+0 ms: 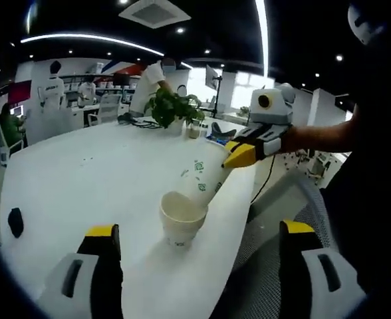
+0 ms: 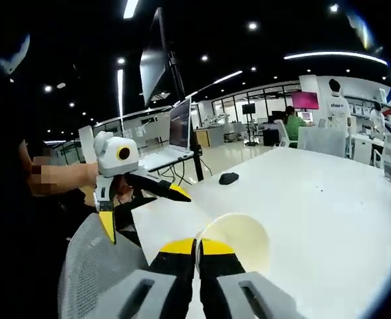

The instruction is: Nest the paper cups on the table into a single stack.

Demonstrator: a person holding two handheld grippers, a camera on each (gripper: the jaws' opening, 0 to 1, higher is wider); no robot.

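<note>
Jaws of the left gripper [image 1: 197,247] stand wide apart before an upright cup [image 1: 181,219] on the white table [image 1: 82,179]. Beyond, the right gripper [image 1: 239,154] pinches a tilted cup [image 1: 206,177] whose base dips into the upright one's mouth.

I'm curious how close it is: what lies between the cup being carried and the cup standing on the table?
Nothing. In the left gripper view the held cup, pinched by the right gripper, slants down and its lower end meets the rim of the standing cup on the white table.

Dark ceiling, strip lights [image 1: 89,37], white table [image 1: 82,179], laptop [image 2: 175,136]
</note>
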